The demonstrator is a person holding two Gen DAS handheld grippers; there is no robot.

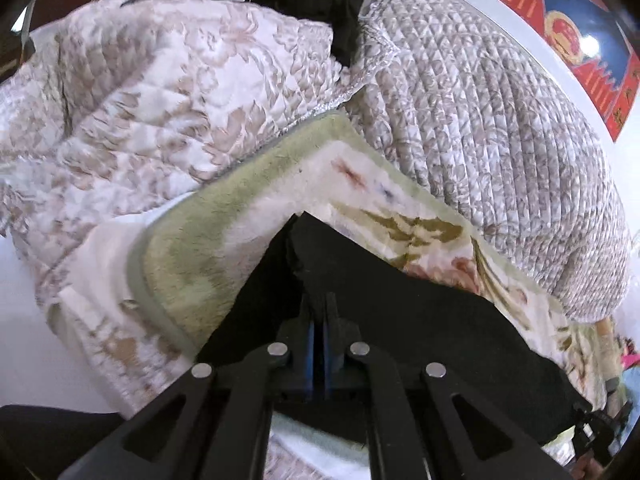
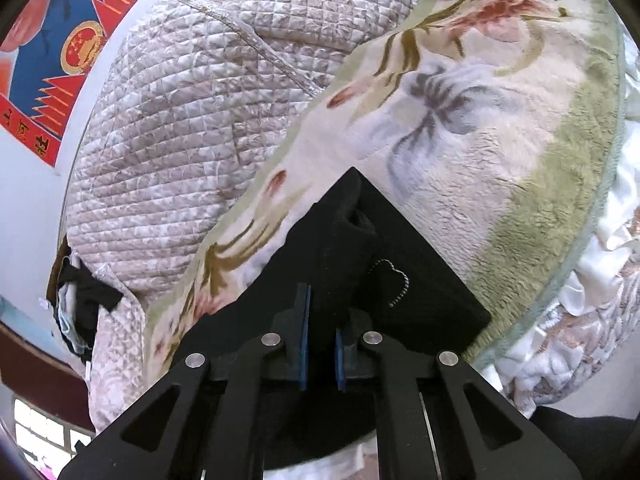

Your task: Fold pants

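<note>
— Grip first: how are both tools holding?

— Left gripper (image 1: 320, 320) is clamping fully down on the black fabric pants (image 1: 420, 320), which are lying just ahead on the fluffy green-bordered floral blanket (image 1: 240, 208). Right gripper (image 2: 320, 320) is pinching a thicker bunch of the same cloth, jaws nearly closed.

— Advice for the lift?

— Both hands should be rising level together — keeping the edge taut between them, clear of the pale quilted bedspread (image 1: 480, 100) beyond.
</note>
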